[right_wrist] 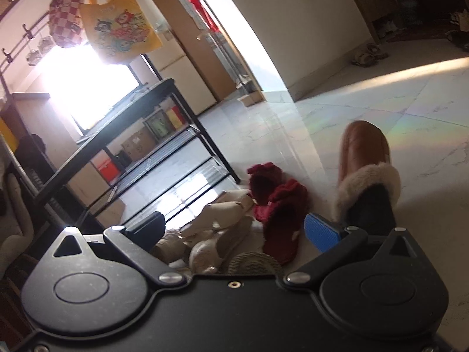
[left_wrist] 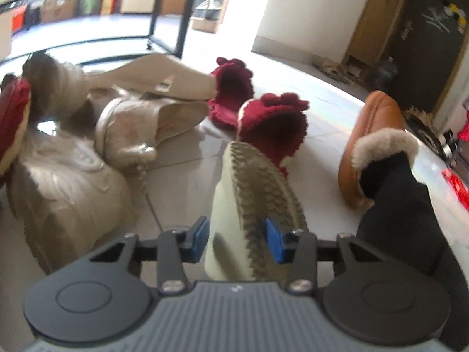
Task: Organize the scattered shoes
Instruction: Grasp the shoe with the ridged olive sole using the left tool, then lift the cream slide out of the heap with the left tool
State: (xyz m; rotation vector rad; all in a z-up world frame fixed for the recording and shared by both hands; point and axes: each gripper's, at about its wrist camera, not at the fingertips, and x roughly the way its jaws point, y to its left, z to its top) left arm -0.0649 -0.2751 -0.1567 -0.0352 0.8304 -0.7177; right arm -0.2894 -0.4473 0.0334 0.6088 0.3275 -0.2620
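Note:
My left gripper (left_wrist: pixel 237 239) is shut on a pale cream slipper (left_wrist: pixel 234 205), held on edge with its ridged grey sole facing right. Beyond it two dark red fluffy slippers (left_wrist: pixel 272 126) (left_wrist: pixel 231 91) lie on the tiled floor. A heap of cream and silvery boots (left_wrist: pixel 126 129) lies to the left. My right gripper (right_wrist: pixel 234 228) is open above the floor with nothing between its blue pads (right_wrist: pixel 321 233). Under it I see the red slippers (right_wrist: pixel 281 205), the cream boots (right_wrist: pixel 222 217) and the ridged sole (right_wrist: pixel 252 262). The black shoe rack (right_wrist: pixel 140 152) stands at the left.
A person's foot in a brown fur-lined slipper (left_wrist: pixel 375 135) (right_wrist: pixel 363 158) with a black trouser leg (left_wrist: pixel 404 205) stands at the right. Another red slipper (left_wrist: pixel 14 117) sits at the far left. Bags (right_wrist: pixel 117 26) hang on wall hooks. Cartons stand behind the rack (left_wrist: pixel 164 14).

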